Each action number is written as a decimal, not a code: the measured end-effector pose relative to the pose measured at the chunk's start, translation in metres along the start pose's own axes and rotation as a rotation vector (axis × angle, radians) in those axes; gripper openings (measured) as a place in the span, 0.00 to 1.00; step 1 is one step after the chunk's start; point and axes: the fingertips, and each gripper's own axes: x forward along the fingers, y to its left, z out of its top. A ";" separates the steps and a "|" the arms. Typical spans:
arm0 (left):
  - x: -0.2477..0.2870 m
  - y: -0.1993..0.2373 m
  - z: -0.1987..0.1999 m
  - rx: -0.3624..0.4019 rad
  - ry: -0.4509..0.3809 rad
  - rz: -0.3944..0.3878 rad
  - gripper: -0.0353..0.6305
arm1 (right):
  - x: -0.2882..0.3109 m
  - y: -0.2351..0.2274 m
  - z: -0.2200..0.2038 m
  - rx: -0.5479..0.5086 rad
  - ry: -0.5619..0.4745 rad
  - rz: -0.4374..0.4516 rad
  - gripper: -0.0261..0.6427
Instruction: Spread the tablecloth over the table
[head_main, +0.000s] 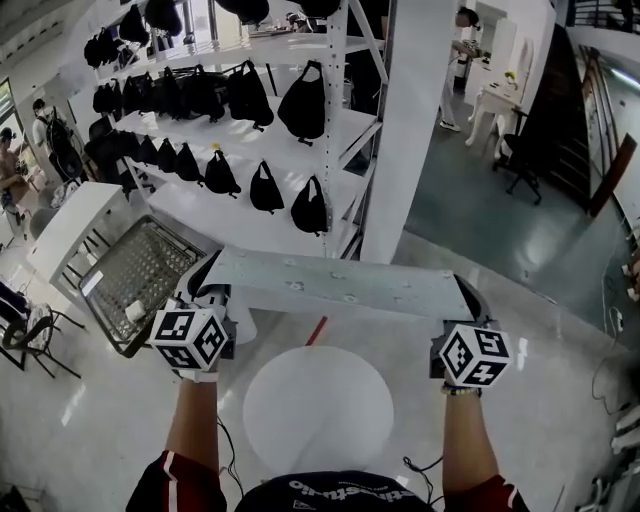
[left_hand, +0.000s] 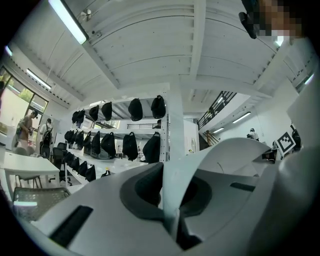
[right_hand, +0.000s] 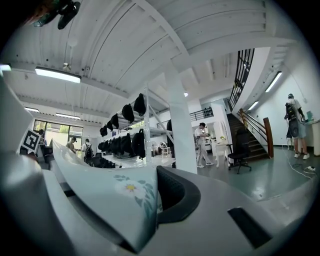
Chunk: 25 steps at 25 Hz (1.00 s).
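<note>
1. My left fingers and right fingers are each clamped shut on one end of the pale blue-grey, flower-printed tablecloth. It stretches taut between them as a long band, just beyond the round white worktop.
2. The cloth looks folded. I judge it best to grip evenly, centre the band over the worktop, then lower it level so the overhang matches all round.
3. Ahead stand a white rack of black bags and a white pillar. The wire-mesh basket near my left fingers is the likeliest snag.
</note>
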 end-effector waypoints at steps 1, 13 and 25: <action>-0.002 -0.001 -0.005 -0.004 0.012 -0.002 0.08 | -0.001 -0.001 -0.004 0.004 0.010 -0.002 0.08; -0.055 -0.010 -0.052 -0.047 0.115 -0.042 0.08 | -0.053 0.012 -0.047 0.046 0.094 -0.037 0.08; -0.124 -0.026 -0.100 -0.068 0.210 -0.096 0.08 | -0.130 0.025 -0.100 0.070 0.166 -0.098 0.08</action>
